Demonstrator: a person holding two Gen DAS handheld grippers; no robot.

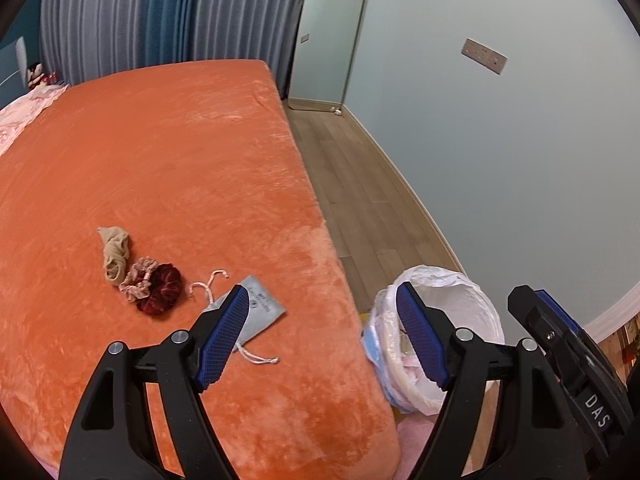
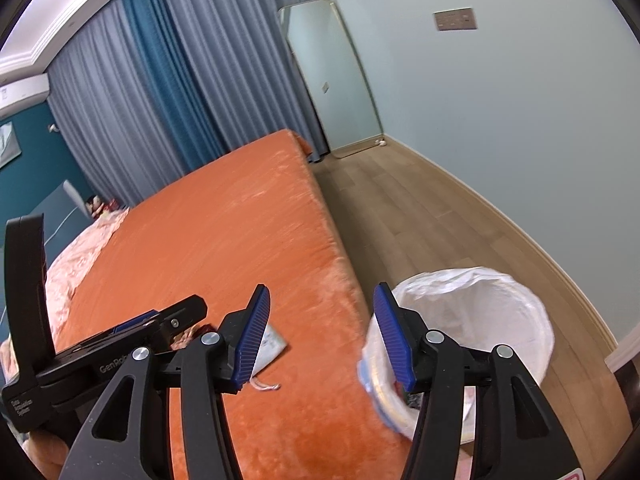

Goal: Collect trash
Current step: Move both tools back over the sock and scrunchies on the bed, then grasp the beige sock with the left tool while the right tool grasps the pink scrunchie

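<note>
While both the left gripper (image 1: 324, 336) and right gripper (image 2: 318, 342) stand agape and empty, the white-lined round trash bin (image 1: 476, 304) sits beside the orange plush bed (image 1: 180, 160) for drops.

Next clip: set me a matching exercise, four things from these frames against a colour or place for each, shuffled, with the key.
Things:
1. drawstring pouch
2. dark scrunchie
3. bin
4. stocking

Descriptions:
A. deep red, on the orange bed beside a pale pink scrunchie
B. on the wooden floor by the bed's corner, lined with a white bag
C. beige, crumpled, farthest from the bed's near edge
D. light grey-blue, white cords, partly behind a finger of the left gripper

Pairs: 1-D, 2-A, 3-B, 4-C
</note>
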